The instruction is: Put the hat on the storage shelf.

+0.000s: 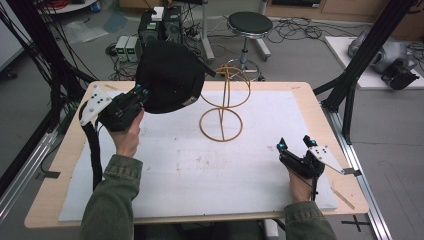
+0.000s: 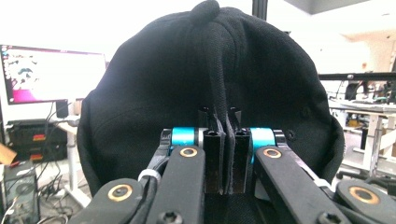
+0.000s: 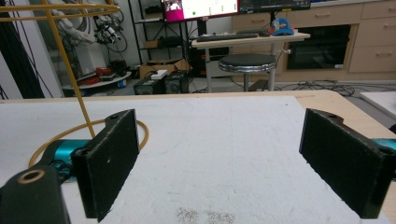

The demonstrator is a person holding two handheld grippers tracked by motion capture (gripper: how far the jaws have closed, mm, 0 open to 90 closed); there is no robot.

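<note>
A black cap (image 1: 167,77) hangs in the air over the table's far left, held up by my left gripper (image 1: 141,92). In the left gripper view the cap (image 2: 154,93) fills the middle and the jaws are shut on a fold of its fabric, my left gripper (image 2: 223,140) pinching it. A yellow wire stand (image 1: 224,102) with two rings and an upright rod rises from the white mat just right of the cap. My right gripper (image 1: 295,144) rests low at the mat's right side, open, with nothing between its pads (image 3: 112,158). The stand (image 3: 70,70) shows at the left there.
A white mat (image 1: 210,165) covers most of the wooden table (image 1: 50,190). Black frame posts (image 1: 360,65) stand at the right, a stool (image 1: 248,25) and computer boxes (image 1: 150,30) on the floor beyond the far edge. Cables hang at the left.
</note>
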